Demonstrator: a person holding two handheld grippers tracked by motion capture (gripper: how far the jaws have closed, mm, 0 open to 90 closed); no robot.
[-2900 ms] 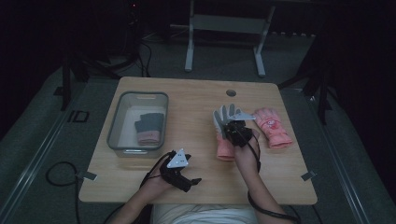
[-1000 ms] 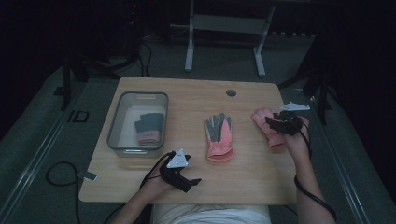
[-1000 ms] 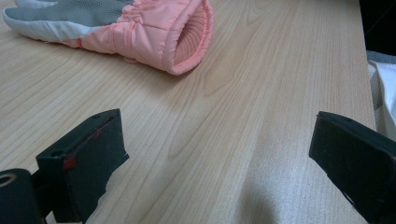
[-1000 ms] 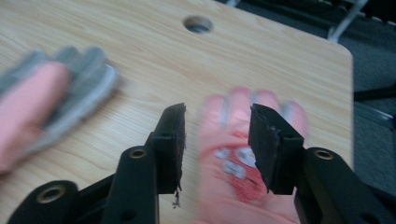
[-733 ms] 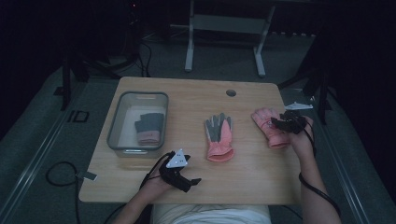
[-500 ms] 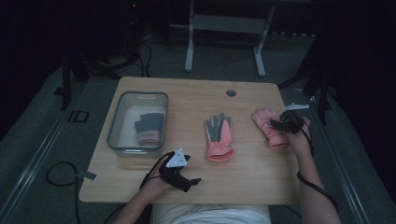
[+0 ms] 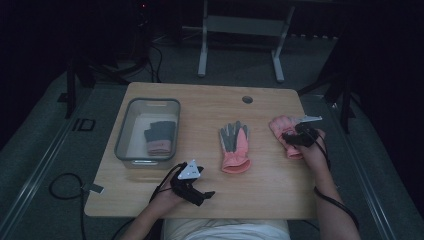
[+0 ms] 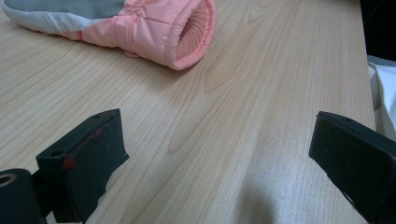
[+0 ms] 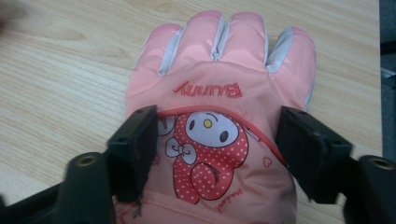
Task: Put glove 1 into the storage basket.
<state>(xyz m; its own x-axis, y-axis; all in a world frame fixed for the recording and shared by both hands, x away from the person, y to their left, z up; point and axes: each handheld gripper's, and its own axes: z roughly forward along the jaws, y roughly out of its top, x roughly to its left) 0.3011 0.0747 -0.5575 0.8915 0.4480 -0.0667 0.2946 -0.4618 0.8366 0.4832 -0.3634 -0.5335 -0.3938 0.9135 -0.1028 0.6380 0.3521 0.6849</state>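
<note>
A pink glove with a cartoon bunny print (image 9: 217,135) lies flat at the table's right side, also seen from above (image 7: 281,126). My right gripper (image 9: 215,140) hovers over it, open, its jaws straddling the glove's back. A second pink glove with a grey palm (image 7: 234,146) lies mid-table; its cuff (image 8: 187,28) shows in the left gripper view. My left gripper (image 8: 215,158) rests open near the table's front edge (image 7: 192,187), with bare wood between its jaws. A dark glove with a pink cuff (image 7: 160,137) lies in the clear bin (image 7: 125,135).
The wooden table (image 7: 200,105) has a round cable hole (image 7: 247,99) at the back. The table's right edge runs close to the bunny glove. A metal stand (image 7: 240,30) is on the floor behind. Cables (image 7: 65,190) trail on the floor at the left.
The right gripper left the grey-palmed glove mid-table and moved right to the bunny glove, settling over it. The left gripper stayed in place.
</note>
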